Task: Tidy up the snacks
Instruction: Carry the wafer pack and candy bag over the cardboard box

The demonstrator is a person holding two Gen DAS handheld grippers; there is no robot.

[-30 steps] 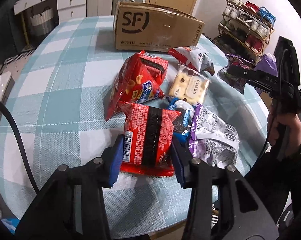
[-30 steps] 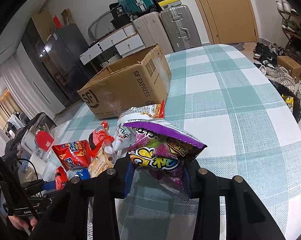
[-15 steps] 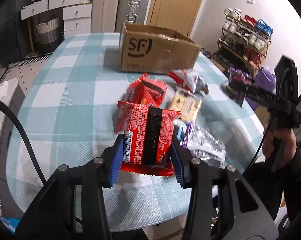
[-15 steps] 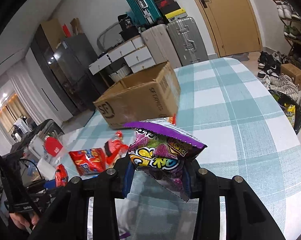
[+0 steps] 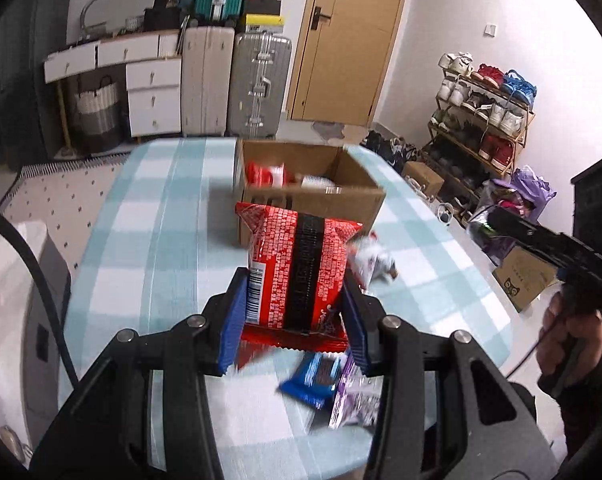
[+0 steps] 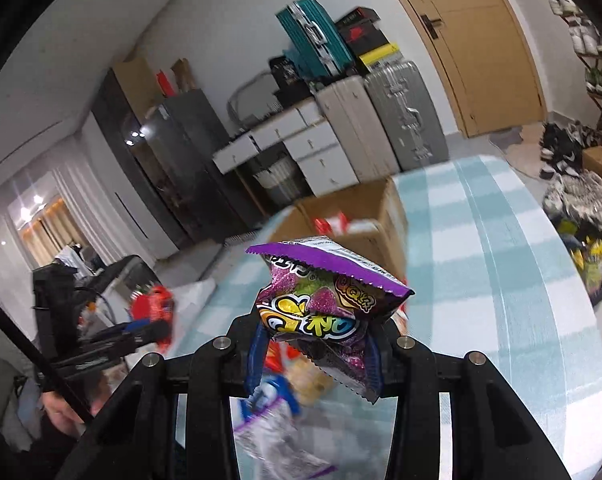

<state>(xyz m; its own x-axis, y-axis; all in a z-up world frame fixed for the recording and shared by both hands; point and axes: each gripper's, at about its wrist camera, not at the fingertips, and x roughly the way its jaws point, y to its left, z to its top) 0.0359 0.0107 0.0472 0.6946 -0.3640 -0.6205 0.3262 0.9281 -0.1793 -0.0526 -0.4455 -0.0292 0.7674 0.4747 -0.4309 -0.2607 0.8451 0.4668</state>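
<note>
Left claw (image 5: 295, 316) grips red snack packet (image 5: 297, 272) upright, long axis vertical.

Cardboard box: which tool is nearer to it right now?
Hard to tell; probably the left. The left tool, holding the red snack bag, faces the cardboard box head-on. The right tool, holding the purple candy bag, approaches diagonally.

place: home | cues: suitcases (image 5: 257, 84), shoe rack (image 5: 481, 120), drawers (image 5: 153, 96), checked-cloth table (image 5: 149, 216)

Black hand-held gripper (image 5: 293, 320) frames with silver screws and blue finger pads (image 5: 233, 320) (dark sleeve, bare hand (image 5: 569, 328)).
</note>
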